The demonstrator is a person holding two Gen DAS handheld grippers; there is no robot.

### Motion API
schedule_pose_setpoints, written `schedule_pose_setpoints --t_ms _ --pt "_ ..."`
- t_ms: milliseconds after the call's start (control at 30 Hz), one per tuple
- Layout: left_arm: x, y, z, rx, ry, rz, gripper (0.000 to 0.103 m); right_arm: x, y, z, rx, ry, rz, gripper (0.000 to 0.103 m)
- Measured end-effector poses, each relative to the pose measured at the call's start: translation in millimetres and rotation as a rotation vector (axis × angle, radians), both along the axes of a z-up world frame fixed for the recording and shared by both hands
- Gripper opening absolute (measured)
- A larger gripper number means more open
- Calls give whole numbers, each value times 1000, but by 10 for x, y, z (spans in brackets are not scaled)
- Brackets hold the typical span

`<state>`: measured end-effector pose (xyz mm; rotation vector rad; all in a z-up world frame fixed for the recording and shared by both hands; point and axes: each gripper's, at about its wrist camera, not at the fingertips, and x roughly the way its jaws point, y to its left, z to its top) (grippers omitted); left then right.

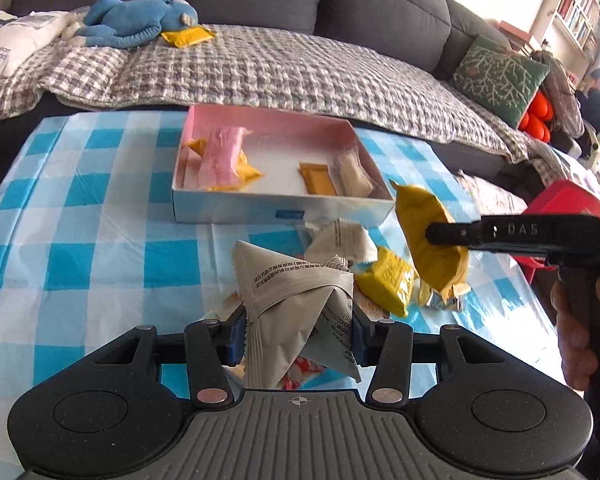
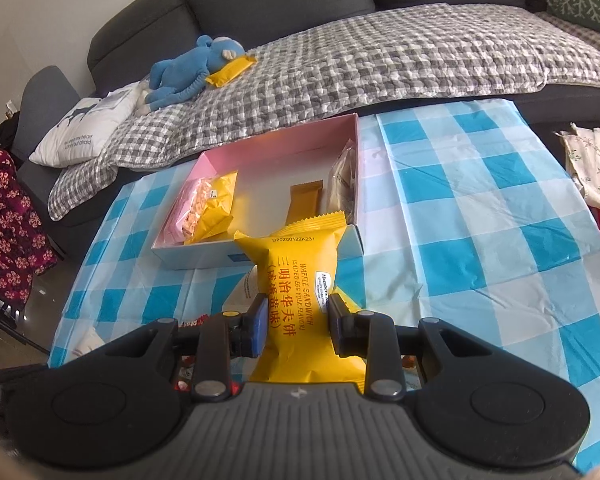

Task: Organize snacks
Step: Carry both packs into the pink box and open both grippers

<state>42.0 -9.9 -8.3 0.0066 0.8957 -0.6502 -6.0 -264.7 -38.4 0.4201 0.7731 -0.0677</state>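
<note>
The left gripper (image 1: 298, 336) is pinching a crinkly grey pyramid packet (image 1: 296, 300) (apex pointing at 11 o'clock). The right gripper (image 2: 298, 322) is clamping a glossy yellow wafer pack (image 2: 300, 284), long axis toward 12 o'clock.

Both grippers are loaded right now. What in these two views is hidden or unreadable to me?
- Left wrist view: loose snacks under the grey triangular foil packet, hidden by it.
- Right wrist view: the pile, blocked by the yellow waffle sandwich packet.
- Both: the pink-lined cardboard box's near inner edge, behind its front wall.

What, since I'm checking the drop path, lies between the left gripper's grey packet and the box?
Left wrist view: a crumpled white wrapper on the tablecloth.
</note>
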Motion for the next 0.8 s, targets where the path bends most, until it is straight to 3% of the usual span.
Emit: schedule_pose_setpoints --t_ms 300,467,533,800 --pt "574 -110 76 -1 -8 74 46 263 -157 33 63 -42 -83 28" --pt "893 -366 135 -20 -45 73 46 459 -391 -7 247 -72 -111 28" --pt "975 -523 126 8 -81 62 46 572 -471 -27 287 -91 -135 28" --pt "1304 -994 -96 102 -115 29 47 917 -521 -154 275 -66 -171 28"
